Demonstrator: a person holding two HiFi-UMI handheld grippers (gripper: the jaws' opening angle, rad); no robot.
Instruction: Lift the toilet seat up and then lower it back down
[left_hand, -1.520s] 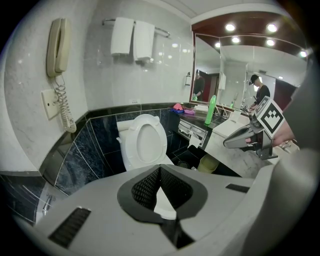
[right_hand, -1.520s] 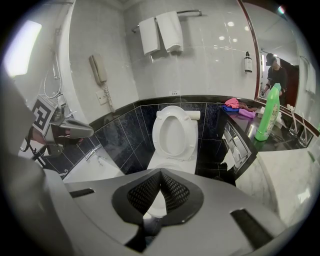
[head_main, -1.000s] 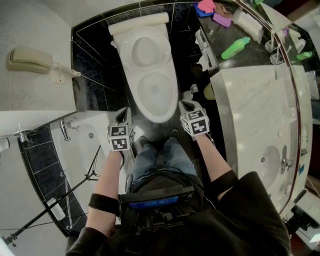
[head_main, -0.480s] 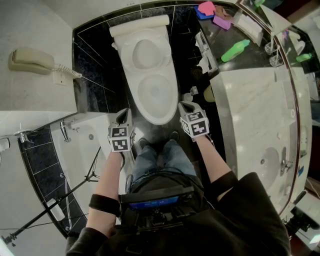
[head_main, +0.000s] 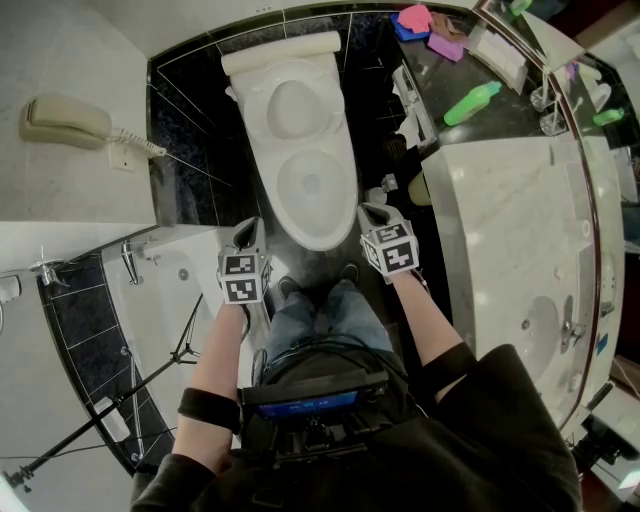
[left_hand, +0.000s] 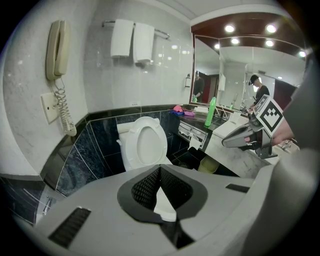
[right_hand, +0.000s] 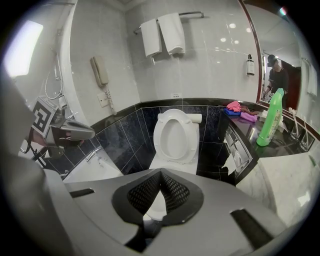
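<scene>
The white toilet (head_main: 312, 190) stands against the dark tiled wall ahead of me. Its seat (right_hand: 175, 134) stands upright against the lid and tank, also showing as an upright ring, the seat (left_hand: 149, 142), in the left gripper view. My left gripper (head_main: 246, 230) hovers by the bowl's near left corner, jaws together and empty. On the near right of the bowl, my right gripper (head_main: 369, 211) is likewise shut with nothing in it. Neither touches the toilet. Each also appears in the other's view: right gripper (left_hand: 226, 143), left gripper (right_hand: 90, 134).
A wall phone (head_main: 62, 120) hangs at left above the bathtub (head_main: 165, 290). A marble counter with a sink (head_main: 520, 250) runs along the right, with a green bottle (head_main: 470, 100) and toilet paper holders (head_main: 412, 100). A tripod (head_main: 110, 400) stands near left. My shoes (head_main: 318, 278) are below the bowl.
</scene>
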